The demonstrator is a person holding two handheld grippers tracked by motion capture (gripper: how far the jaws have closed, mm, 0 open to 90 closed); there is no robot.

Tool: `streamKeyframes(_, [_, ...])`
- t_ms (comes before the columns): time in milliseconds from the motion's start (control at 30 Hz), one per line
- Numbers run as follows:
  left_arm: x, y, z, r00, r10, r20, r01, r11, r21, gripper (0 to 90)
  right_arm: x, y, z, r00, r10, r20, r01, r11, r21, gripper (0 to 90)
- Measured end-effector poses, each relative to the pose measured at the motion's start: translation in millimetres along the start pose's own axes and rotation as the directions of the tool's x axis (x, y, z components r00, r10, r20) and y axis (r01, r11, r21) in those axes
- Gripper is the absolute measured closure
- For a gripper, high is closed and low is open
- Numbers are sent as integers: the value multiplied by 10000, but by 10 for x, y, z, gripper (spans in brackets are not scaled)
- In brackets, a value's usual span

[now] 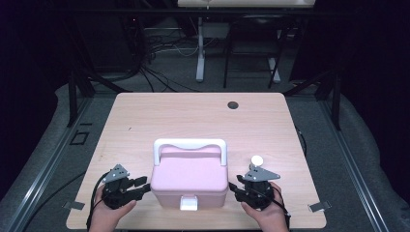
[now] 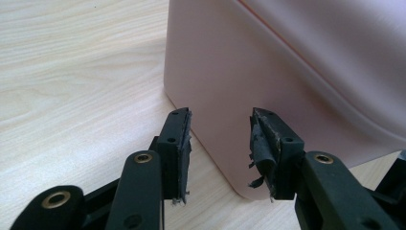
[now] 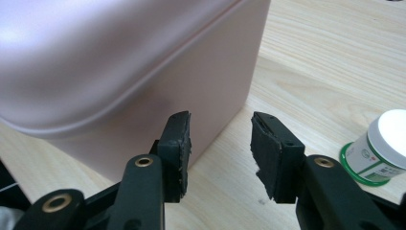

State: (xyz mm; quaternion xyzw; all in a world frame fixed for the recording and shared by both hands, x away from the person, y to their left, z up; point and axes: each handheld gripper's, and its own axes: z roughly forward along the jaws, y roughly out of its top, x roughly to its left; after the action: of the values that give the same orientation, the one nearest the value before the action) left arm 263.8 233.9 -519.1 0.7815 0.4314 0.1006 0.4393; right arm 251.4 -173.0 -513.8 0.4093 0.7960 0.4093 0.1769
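Two grippers flank one pink box [image 1: 189, 181] near the front edge of the table [image 1: 193, 116]. Farthest left, the left gripper [image 1: 141, 187] sits in the person's left hand [image 1: 107, 212], its tips pointing at the box's left wall. Its jaws stand apart with nothing pressed between the pads; in the left gripper view [image 2: 220, 148] a rounded lower corner of the box lies just beyond the gap, close to the worn pads but not clamped.

Between the two grippers, the box is a pale pink plastic case with rounded corners and smooth, slightly glossy walls. A lid with a raised seam line sits on top, a white carrying handle [image 1: 190, 145] lies folded toward the far side, and a white latch [image 1: 188, 203] sits at the middle of the near face.

On the box's other side, the right gripper [image 1: 233, 189], in the right hand [image 1: 267, 212], points at the right wall. Its jaws are likewise parted and hold nothing; in the right gripper view [image 3: 220, 148] the box's corner stands just ahead of the left-hand pad. Just beyond this gripper stands a small white jar [image 1: 256, 160] with a green-trimmed label, apart from the box.
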Motion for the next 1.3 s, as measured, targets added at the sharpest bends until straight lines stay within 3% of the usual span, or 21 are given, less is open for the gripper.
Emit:
streamKeyframes(233, [19, 91, -79, 10000, -47, -58, 47, 10000, -32, 592, -5, 81, -71, 10000, 34, -61, -34, 10000, -22, 567])
streamKeyframes(533, [14, 202, -123, 9999, 128, 81, -128, 9999, -18, 602, -112, 200, -257, 10000, 48, 53, -47, 9999, -108, 566])
streamKeyframes(800, [27, 296, -155, 9996, -73, 273, 73, 10000, -25, 614, -182, 239, -342, 9999, 149, 3, -149, 9998, -112, 565])
streamKeyframes(1300, [40, 537, -289, 9989, -97, 450, 110, 9996, -276, 614, -120, 486, -373, 9991, -16, -431, 6, 9998, -218, 563])
